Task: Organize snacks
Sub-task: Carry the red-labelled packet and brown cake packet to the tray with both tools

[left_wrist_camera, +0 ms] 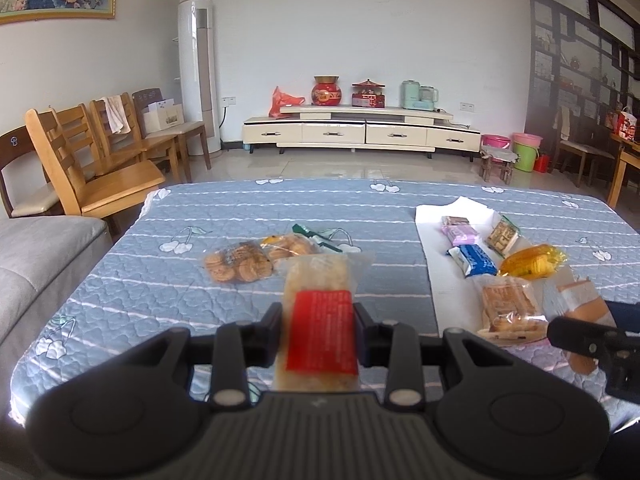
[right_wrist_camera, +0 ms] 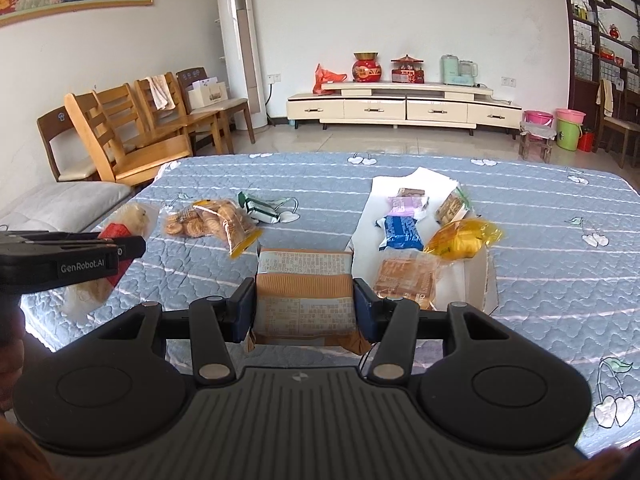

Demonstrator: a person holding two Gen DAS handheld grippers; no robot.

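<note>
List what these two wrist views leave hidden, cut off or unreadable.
- Left wrist view: the clear rice-cracker packet with a red label has print too blurred to read; its near end is hidden by the left gripper.
- Right wrist view: the tan printed snack packet has tiny unreadable text; the right gripper pads cover its sides.

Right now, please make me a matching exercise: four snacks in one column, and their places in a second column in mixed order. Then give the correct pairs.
Snacks:
1. red-label rice cake pack
2. brown-striped pack
3. blue pack
4. round biscuit bag

Places:
A. lying on the white paper
B. held in the left gripper
C. lying on the blue quilted cover, left of the paper
D. held in the right gripper

Pairs: 1-B, 2-D, 3-A, 4-C
</note>
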